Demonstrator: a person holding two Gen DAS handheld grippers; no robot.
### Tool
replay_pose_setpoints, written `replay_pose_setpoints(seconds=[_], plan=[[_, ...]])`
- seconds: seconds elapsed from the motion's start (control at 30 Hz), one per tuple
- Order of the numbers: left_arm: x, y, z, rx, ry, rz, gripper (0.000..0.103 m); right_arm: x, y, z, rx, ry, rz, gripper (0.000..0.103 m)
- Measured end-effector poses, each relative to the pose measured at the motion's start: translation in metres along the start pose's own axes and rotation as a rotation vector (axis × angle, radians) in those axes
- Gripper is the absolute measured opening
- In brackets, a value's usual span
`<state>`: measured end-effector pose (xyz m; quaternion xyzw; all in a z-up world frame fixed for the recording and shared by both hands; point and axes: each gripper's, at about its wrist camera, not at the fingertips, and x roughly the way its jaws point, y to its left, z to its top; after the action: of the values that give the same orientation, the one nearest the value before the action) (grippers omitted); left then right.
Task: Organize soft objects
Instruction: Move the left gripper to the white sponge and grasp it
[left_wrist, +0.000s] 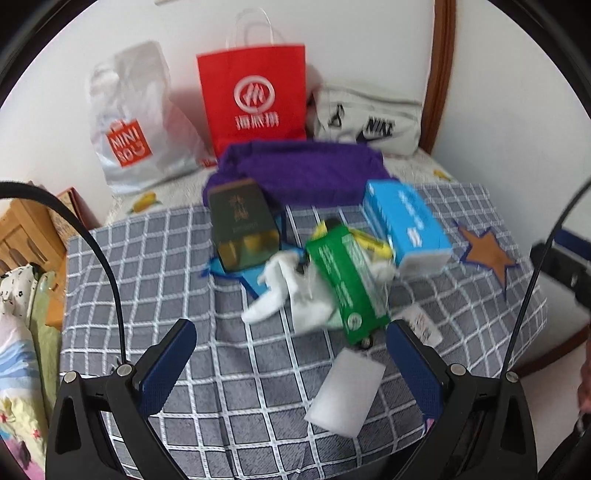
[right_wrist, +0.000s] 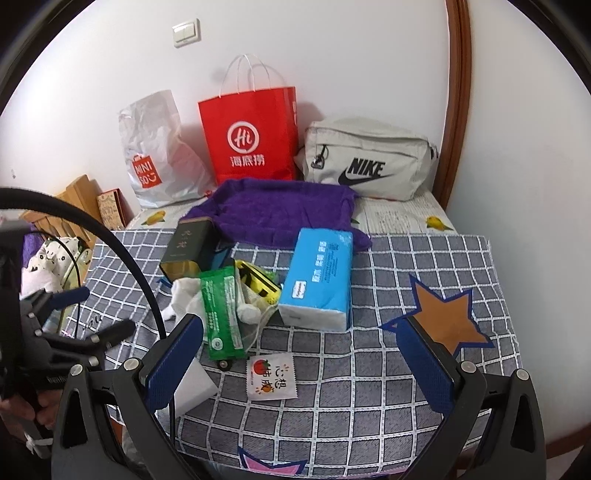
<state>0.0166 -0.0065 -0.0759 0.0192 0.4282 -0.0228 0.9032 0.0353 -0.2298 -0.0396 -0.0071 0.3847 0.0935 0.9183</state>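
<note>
A pile lies on the grey checked blanket (right_wrist: 369, 387): a blue tissue pack (right_wrist: 319, 278), a green wet-wipe pack (right_wrist: 221, 314), a dark box (right_wrist: 186, 245), a yellow item (right_wrist: 258, 282), white cloth (left_wrist: 291, 291) and a purple towel (right_wrist: 280, 208). A white sponge block (left_wrist: 345, 393) and a small strawberry sachet (right_wrist: 272, 376) lie nearer. My left gripper (left_wrist: 291, 363) is open above the blanket, just short of the pile. My right gripper (right_wrist: 301, 358) is open over the sachet. The sponge also shows behind its left finger in the right wrist view (right_wrist: 194, 386).
A red paper bag (right_wrist: 251, 136), a white Miniso bag (right_wrist: 155, 155) and a grey Nike bag (right_wrist: 369, 158) stand against the wall at the back. A brown wooden frame (right_wrist: 458, 99) runs up the right. Wooden furniture (left_wrist: 22, 229) and bedding (left_wrist: 18, 354) are at the left.
</note>
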Motion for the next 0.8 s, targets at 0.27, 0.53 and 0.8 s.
replay_pose_setpoints(seconds=[0.27, 0.53, 0.8], plan=[[0.038, -0.014, -0.028, 0.065, 0.101, -0.028, 0.103, 0.028, -0.005, -0.007, 0.005, 0.055, -0.015, 0.103], [0.059, -0.033, -0.046, 0.124, 0.172, -0.093, 0.103, 0.042, -0.020, -0.010, 0.024, 0.083, -0.053, 0.103], [0.086, -0.045, -0.059, 0.190, 0.218, -0.042, 0.096, 0.056, -0.029, -0.015, 0.031, 0.118, -0.061, 0.103]])
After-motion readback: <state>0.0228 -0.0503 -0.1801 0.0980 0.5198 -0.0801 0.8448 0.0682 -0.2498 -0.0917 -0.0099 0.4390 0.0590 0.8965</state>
